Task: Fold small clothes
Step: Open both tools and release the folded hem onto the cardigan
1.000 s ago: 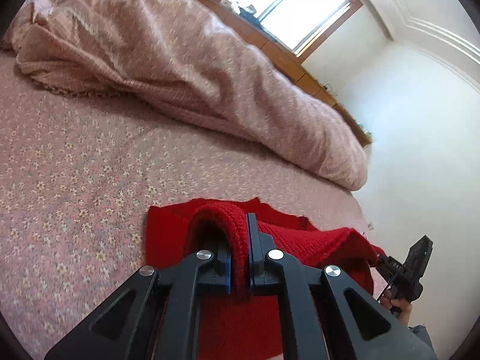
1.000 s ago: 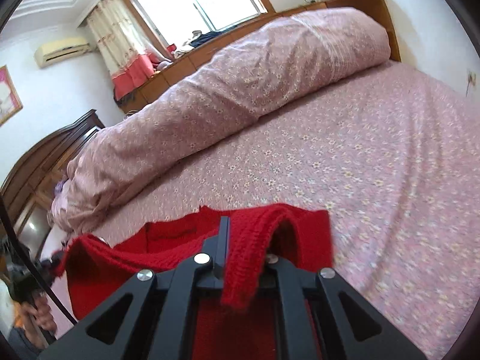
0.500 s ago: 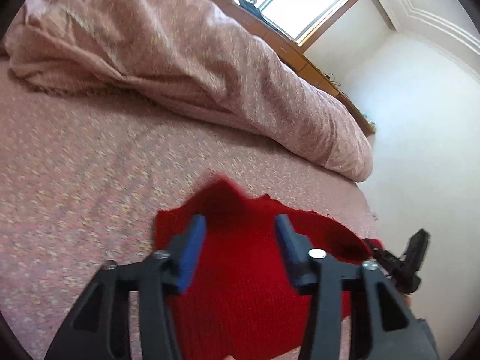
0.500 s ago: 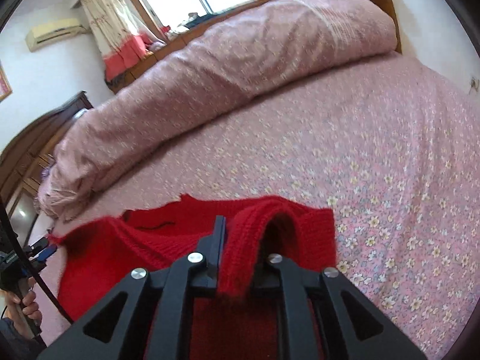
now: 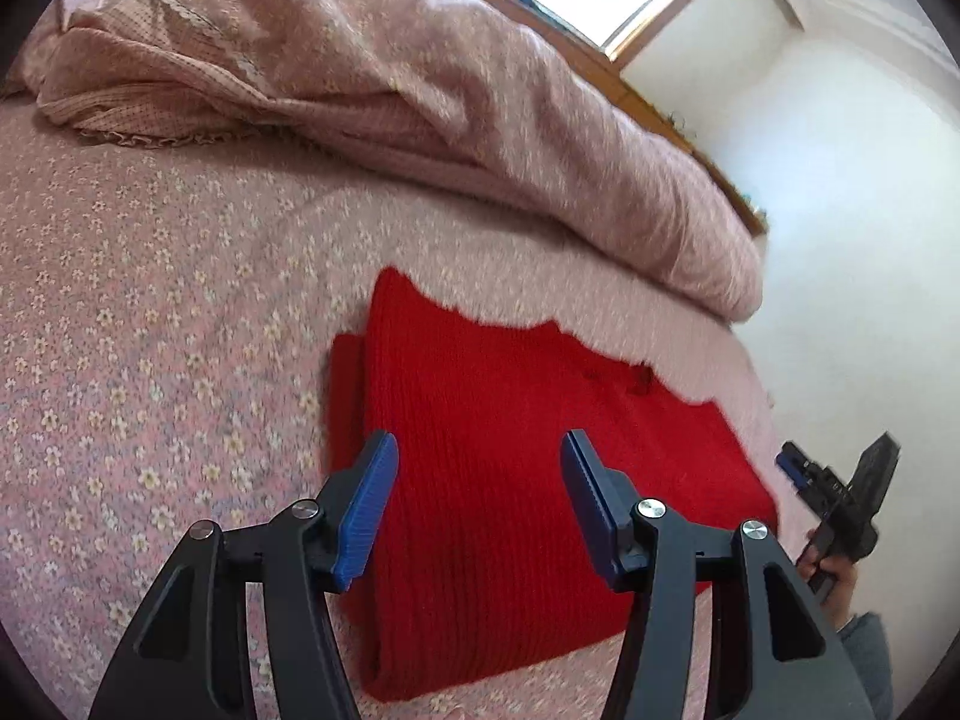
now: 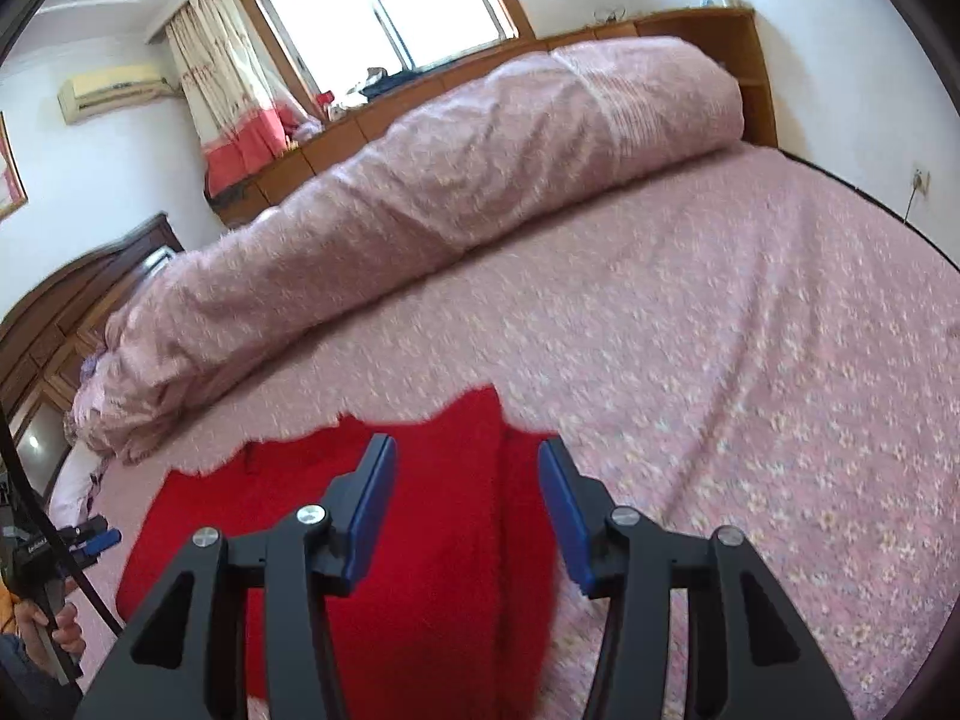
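Observation:
A red knitted garment (image 5: 510,456) lies folded flat on the pink flowered bed sheet (image 5: 150,312). My left gripper (image 5: 477,480) is open and empty, held just above the garment's near left part. The garment also shows in the right wrist view (image 6: 420,540). My right gripper (image 6: 465,486) is open and empty above the garment's right edge. The right gripper also shows at the far right of the left wrist view (image 5: 840,492), and the left gripper at the far left of the right wrist view (image 6: 78,540).
A rolled pink quilt (image 5: 420,90) lies along the far side of the bed, also in the right wrist view (image 6: 480,168). A wooden headboard ledge (image 6: 480,66) and a window stand behind it. A white wall (image 5: 840,240) borders the bed's right edge.
Both grippers have opened and let go of the red garment's folded edge. The garment has dropped flat onto the bed. Both grippers have drawn back a little.

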Available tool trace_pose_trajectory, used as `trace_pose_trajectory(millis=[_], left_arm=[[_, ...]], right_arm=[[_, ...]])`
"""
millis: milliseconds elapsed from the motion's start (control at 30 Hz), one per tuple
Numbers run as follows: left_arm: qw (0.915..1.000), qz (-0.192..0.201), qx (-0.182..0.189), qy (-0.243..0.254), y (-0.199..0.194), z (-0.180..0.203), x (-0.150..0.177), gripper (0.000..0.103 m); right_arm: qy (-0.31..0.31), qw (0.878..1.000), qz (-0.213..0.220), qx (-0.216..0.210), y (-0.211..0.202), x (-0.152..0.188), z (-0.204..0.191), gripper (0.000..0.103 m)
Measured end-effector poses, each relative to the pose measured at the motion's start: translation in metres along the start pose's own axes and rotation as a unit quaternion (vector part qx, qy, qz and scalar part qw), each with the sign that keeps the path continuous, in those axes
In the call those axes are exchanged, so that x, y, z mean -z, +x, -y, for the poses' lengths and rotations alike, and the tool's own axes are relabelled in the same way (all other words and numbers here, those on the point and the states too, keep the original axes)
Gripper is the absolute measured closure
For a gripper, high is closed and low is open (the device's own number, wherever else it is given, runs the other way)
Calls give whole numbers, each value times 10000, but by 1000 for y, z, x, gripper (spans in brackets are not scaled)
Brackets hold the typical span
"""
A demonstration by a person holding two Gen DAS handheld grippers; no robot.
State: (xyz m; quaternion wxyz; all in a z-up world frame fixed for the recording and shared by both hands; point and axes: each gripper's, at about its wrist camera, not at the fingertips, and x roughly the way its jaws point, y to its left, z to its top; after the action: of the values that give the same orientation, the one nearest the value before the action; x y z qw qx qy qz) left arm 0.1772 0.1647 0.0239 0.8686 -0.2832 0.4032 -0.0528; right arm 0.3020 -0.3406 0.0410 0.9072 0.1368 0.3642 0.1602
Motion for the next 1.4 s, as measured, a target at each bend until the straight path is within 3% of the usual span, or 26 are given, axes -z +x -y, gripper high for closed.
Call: trace_pose_trajectory(millis=[100,233,433,567,700,733,767,833,967,1067,1133,1233,1333,1400], left_arm=[[9998,-144,-157,59,8,2,6,53],[9997,-41,-222,79,15,4,4,53],[9994,-49,-349,-49,30,-1,-5,53],[9993,-41,-354,-101,41,-3,-12,53],[9995,-65,-314,-9,46,0,-13,53],[9995,-37,-299,100,47,2,-12,56],[9994,17,-299,199,47,4,-11,72],[9972,80,-536,512,49,13,-9,103],[9925,461,-635,940,40,22,-6,103],[9904,807,-625,933,25,22,-11,103],[9893,1056,-594,816,15,17,-15,103],[9915,945,-619,646,19,8,-20,103],[9966,533,-537,320,32,-5,-20,103],[9985,286,-434,169,38,-9,-19,103]], right_arm=[[-128,9998,-147,-39,2,7,2,52],[-243,9992,-275,-166,9,9,1,52],[-184,9968,-776,53,41,19,1,57],[-658,9950,-672,351,49,18,-8,57],[-876,9942,-517,339,57,11,-15,62],[-936,9936,-549,325,62,11,-16,80],[-1027,9919,-632,388,68,12,-18,89],[-1218,9878,-768,594,77,15,-23,92],[-1554,9841,-219,836,63,10,-37,93],[-1652,9825,452,736,42,3,-45,93],[-1644,9817,591,759,38,0,-46,93],[-1698,9795,465,978,48,2,-46,93],[-1794,9740,-234,1360,77,11,-40,92],[-1800,9731,-414,1376,84,13,-38,92]])
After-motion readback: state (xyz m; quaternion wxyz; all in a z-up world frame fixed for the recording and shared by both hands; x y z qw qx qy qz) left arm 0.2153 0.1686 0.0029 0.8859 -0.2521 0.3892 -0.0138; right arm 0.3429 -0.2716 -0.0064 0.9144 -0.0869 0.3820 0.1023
